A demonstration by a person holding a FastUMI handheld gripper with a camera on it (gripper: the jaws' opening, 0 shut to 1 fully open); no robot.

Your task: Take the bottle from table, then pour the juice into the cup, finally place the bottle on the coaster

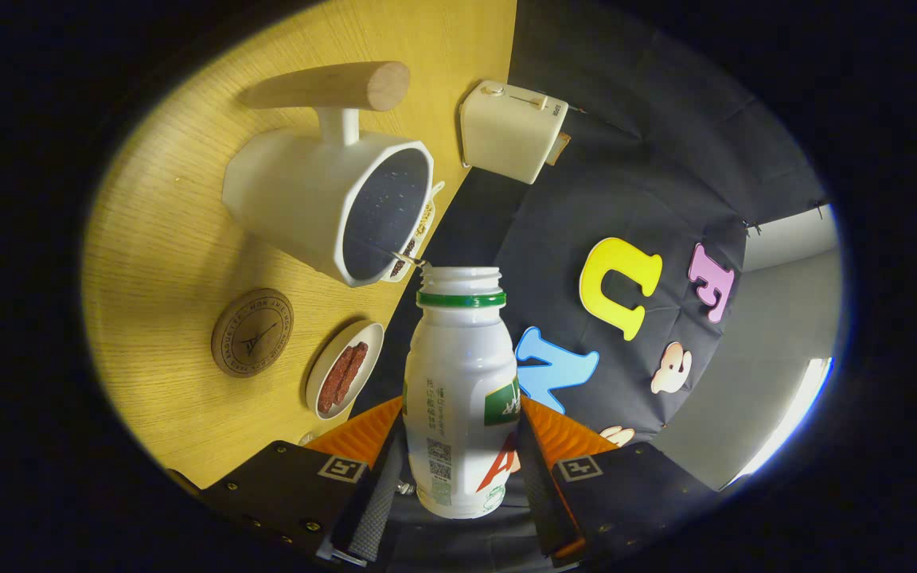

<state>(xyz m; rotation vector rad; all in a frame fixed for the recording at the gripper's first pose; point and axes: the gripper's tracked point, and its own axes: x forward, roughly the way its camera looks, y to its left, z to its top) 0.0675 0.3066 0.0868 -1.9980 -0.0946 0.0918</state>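
Clamped between both fingers of the tool (pixel 462 469), the uncapped bottle (pixel 462 390) is tipped toward the white cup (pixel 323 203) on the worktop (pixel 164 263). Pouring looks in hand; next, carry it upright to the round coaster (pixel 252 332) beside the snack dish (pixel 345 380).

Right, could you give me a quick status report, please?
Gripper shut on bottle, cap off, tipped beside the cup. Coaster bare. Small dish near coaster.
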